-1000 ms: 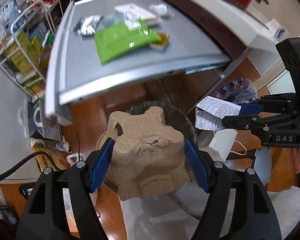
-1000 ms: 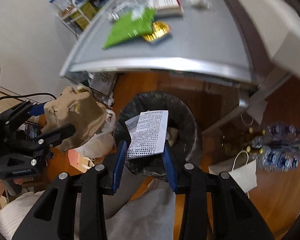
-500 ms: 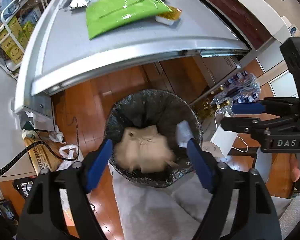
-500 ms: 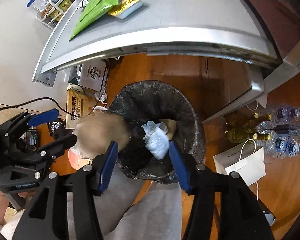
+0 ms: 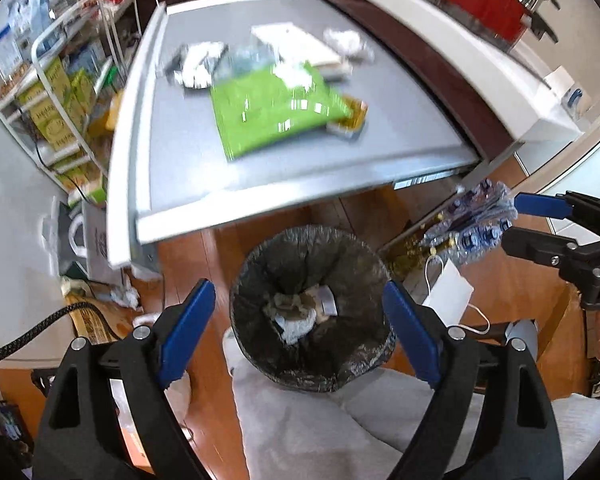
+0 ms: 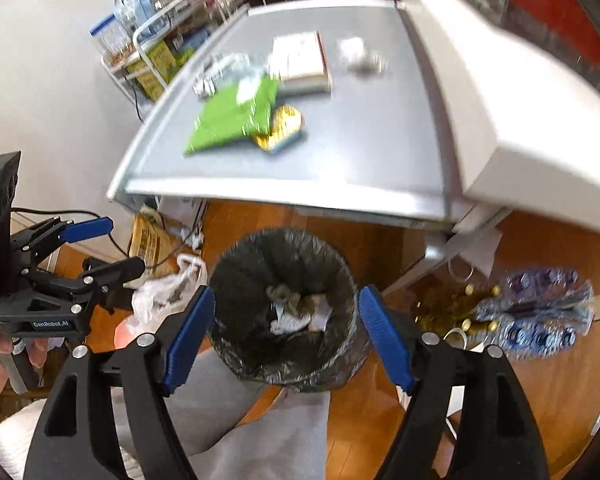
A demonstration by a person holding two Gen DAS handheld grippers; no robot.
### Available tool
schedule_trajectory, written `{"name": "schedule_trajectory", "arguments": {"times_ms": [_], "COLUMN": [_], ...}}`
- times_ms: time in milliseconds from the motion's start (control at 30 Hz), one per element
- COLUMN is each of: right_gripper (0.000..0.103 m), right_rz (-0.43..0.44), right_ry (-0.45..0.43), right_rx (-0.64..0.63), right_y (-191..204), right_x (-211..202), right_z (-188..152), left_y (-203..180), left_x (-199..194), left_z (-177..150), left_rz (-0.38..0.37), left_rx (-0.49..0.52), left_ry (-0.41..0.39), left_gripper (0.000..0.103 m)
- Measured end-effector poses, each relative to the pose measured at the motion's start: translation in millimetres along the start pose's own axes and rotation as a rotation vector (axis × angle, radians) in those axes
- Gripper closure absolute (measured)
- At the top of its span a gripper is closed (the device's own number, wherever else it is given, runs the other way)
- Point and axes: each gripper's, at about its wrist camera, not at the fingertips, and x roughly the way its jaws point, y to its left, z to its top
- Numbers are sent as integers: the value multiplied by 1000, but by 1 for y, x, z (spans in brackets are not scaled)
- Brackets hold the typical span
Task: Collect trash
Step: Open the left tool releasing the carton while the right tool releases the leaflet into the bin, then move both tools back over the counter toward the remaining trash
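Black-lined trash bin [image 5: 312,304] holds crumpled paper [image 5: 296,322].

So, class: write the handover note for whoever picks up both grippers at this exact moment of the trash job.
Left gripper: open, empty, above the bin.
Right gripper: open, empty, also above the bin.
Bin: on the floor in front of the table, black liner, brown cardboard and white paper lying inside.
Done: some trash is in the bin.
Left: on the grey table there remain a green packet, a gold-lined tray at its edge, a white flat box, silvery wrappers and a crumpled white piece. Blur hides finer detail.
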Motion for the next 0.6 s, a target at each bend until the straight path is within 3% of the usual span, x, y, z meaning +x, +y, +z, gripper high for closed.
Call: {"name": "schedule_trajectory", "arguments": {"times_ms": [100,200,433,600], "right_gripper": [12,5,4,4], "right_rz": [-16,-40,-79,-81], "right_ry": [-90,-199,-329,-360], "right_rx": [2,-3,-27,-41], "right_y": [6,13,26,30], "right_x": [-24,-47,-68,-72], "right_z": [12,29,70,96], "left_y": [-1,1,13,18], "left_x": [-18,-38,-74,-76], "left_z": [11,25,62,80], "left_rz": [14,24,66,37], "left_rx": [1,-15,-27,66], "left_ry": [-59,-128,-295,-294], "left_gripper": [16,7,3,2]}}
